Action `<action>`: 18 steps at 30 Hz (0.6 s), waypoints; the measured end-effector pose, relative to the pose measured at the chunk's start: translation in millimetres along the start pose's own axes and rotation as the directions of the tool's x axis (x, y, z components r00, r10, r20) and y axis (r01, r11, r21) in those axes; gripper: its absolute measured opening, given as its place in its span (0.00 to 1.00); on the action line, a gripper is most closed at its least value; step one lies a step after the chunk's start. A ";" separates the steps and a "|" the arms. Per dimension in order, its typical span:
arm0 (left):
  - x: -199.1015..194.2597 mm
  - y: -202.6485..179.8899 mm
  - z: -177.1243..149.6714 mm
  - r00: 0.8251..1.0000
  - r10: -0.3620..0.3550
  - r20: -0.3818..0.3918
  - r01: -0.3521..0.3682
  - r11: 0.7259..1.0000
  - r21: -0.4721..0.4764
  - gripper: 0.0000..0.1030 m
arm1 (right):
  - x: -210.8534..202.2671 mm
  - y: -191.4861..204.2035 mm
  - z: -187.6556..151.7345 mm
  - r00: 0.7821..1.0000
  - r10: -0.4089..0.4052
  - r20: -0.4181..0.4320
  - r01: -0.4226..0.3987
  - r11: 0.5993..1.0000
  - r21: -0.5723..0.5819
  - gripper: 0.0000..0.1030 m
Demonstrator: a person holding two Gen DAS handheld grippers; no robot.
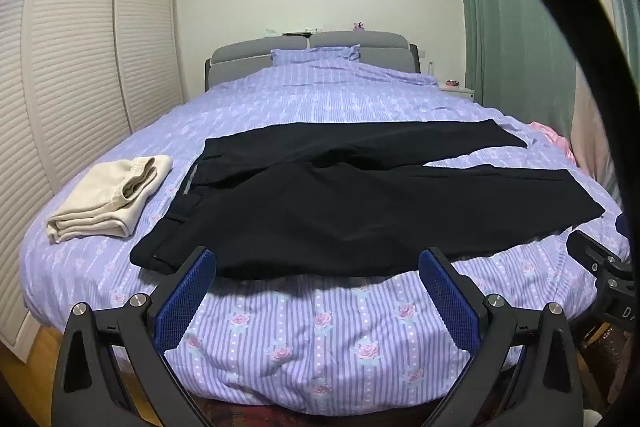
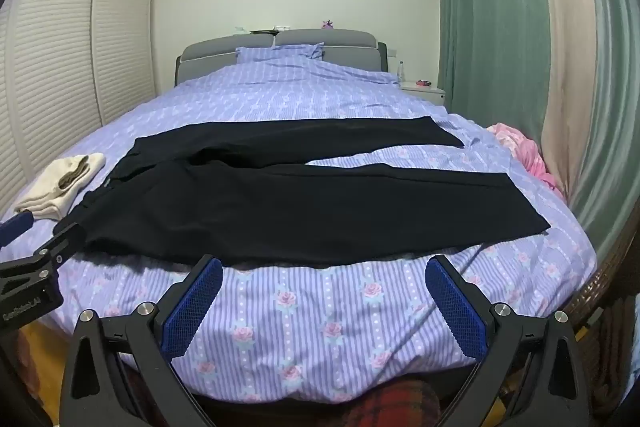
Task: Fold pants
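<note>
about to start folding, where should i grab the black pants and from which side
Take the near leg's long edge, which lies flat along the bed front. Bring the left tool in low at the black pants waistband corner, and the right tool toward the hem.

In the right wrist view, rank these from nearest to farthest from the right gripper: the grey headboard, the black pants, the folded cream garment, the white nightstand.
From the right gripper:
1. Black pants, just ahead, spread across the bed.
2. Folded cream garment, far left on the bed.
3. White nightstand, far right, beside the bed's head.
4. Grey headboard, at the back wall; close to the nightstand in depth, so that order is tentative.
</note>
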State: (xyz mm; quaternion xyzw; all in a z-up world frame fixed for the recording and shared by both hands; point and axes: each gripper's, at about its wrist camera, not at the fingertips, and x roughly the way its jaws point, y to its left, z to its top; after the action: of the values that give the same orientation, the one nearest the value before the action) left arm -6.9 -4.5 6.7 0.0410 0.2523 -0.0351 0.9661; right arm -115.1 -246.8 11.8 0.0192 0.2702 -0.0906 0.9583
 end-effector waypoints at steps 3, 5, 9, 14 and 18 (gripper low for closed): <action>-0.6 -0.9 0.3 1.000 0.007 0.004 -0.007 1.000 0.005 1.00 | -0.8 -0.9 0.3 1.000 0.002 0.002 -0.002 1.000 0.005 1.00; -0.5 -0.4 0.1 1.000 0.004 0.005 -0.004 1.000 0.003 1.00 | -1.3 -1.3 0.6 1.000 0.003 0.003 -0.003 1.000 0.005 1.00; -1.6 -0.1 0.3 1.000 0.009 0.012 -0.009 1.000 0.005 1.00 | -1.6 -0.9 0.6 1.000 0.005 0.000 -0.005 1.000 0.005 1.00; -2.8 -0.2 0.7 1.000 0.011 0.018 -0.011 1.000 0.006 1.00 | -3.5 0.4 0.6 1.000 0.009 0.005 -0.009 1.000 0.000 1.00; -3.7 0.0 0.3 1.000 0.009 0.021 -0.009 1.000 0.007 1.00 | -4.1 0.1 0.7 1.000 0.012 0.006 -0.012 1.000 0.000 1.00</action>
State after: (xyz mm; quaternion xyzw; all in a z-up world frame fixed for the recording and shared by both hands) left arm -9.9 -4.4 8.7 0.0451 0.2419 -0.0319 0.9687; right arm -118.1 -246.1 14.5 0.0204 0.2672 -0.0849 0.9597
